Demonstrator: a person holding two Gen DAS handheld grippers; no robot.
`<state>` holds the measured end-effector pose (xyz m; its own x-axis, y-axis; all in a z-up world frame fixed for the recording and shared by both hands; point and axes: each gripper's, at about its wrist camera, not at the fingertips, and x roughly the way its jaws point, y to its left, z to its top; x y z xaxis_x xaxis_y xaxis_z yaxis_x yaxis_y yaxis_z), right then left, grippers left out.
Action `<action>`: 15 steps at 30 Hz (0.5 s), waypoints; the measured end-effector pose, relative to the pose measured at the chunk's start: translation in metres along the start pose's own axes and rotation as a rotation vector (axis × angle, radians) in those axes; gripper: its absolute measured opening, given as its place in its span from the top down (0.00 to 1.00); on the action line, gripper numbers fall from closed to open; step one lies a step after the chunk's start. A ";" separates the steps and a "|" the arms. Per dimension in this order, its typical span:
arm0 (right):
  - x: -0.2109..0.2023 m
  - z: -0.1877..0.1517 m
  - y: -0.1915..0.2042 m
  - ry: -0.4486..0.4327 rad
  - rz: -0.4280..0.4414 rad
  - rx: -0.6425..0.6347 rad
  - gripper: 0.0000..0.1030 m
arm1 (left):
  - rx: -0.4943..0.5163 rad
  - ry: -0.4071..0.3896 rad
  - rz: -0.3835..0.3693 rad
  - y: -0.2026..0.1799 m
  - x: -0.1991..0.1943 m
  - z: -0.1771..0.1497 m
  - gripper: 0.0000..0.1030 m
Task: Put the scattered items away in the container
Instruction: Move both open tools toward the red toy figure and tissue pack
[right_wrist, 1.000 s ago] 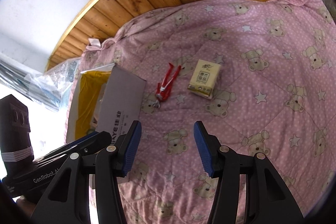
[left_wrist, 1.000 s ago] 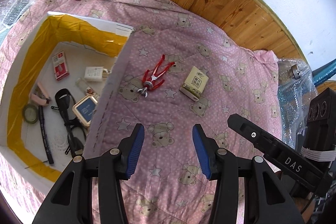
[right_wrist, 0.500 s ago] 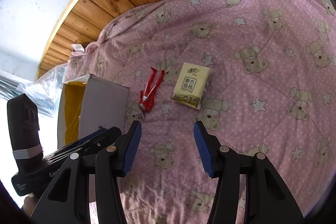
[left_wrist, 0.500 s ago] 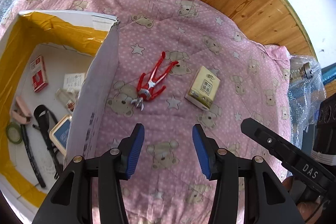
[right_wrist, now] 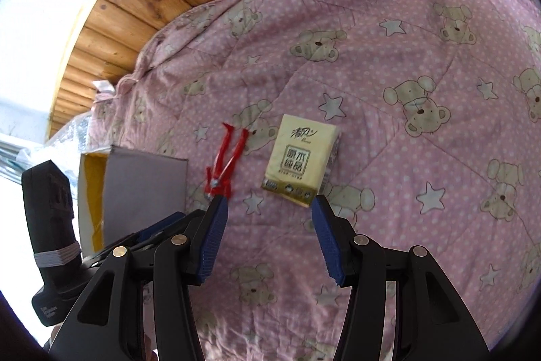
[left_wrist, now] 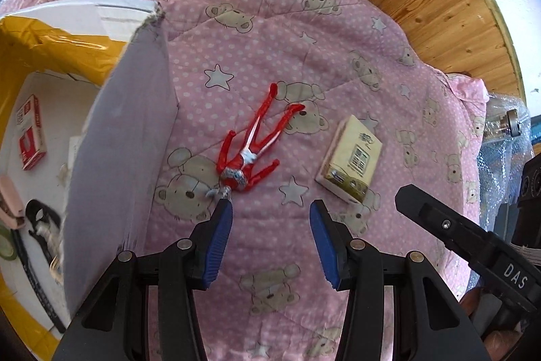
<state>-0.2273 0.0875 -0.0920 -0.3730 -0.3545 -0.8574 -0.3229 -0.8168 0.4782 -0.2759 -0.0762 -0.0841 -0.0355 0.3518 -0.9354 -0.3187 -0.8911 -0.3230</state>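
Both tools are spread and empty: the left tool (left_wrist: 271,219) hangs low over the quilt (left_wrist: 263,63) with its near pad just short of the figure's head, and the right tool (right_wrist: 268,219) hovers before the pack. The red figure (left_wrist: 252,151) lies flat on the quilt, just beside the box (left_wrist: 118,164) wall; the pack (right_wrist: 301,168) lies a little further right, apart from it.

Risks, as I judge them: the figure is thin and limp-looking with splayed limbs, so a grasp on one leg or arm may let it slip or dangle and catch on the box wall when it is lifted over. The soft quilt may bunch between the pads. With both tools close together, reaching at once could make them collide. The pack is plump and yielding; a corner grip may let it twist out.

Writing: "DAS" shows on the right tool's body in the left view. The pack carries Chinese characters I cannot reliably read. Inside the box, a red-and-white carton's print is too small to read.
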 end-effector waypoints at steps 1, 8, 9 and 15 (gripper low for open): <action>0.003 0.002 -0.001 0.003 -0.004 0.005 0.47 | 0.000 0.003 -0.001 0.001 0.003 0.002 0.52; 0.029 0.017 -0.005 0.023 -0.029 0.022 0.45 | 0.038 0.010 0.020 -0.004 0.029 0.014 0.52; 0.032 0.018 -0.005 0.026 -0.033 0.020 0.44 | 0.043 0.001 0.024 -0.005 0.030 0.016 0.52; 0.051 0.023 -0.004 0.032 -0.073 -0.003 0.42 | 0.082 -0.042 0.045 -0.008 0.036 0.021 0.42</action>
<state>-0.2651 0.0829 -0.1328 -0.3207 -0.3080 -0.8957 -0.3456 -0.8424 0.4134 -0.2947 -0.0506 -0.1127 -0.0905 0.3250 -0.9414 -0.3925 -0.8804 -0.2662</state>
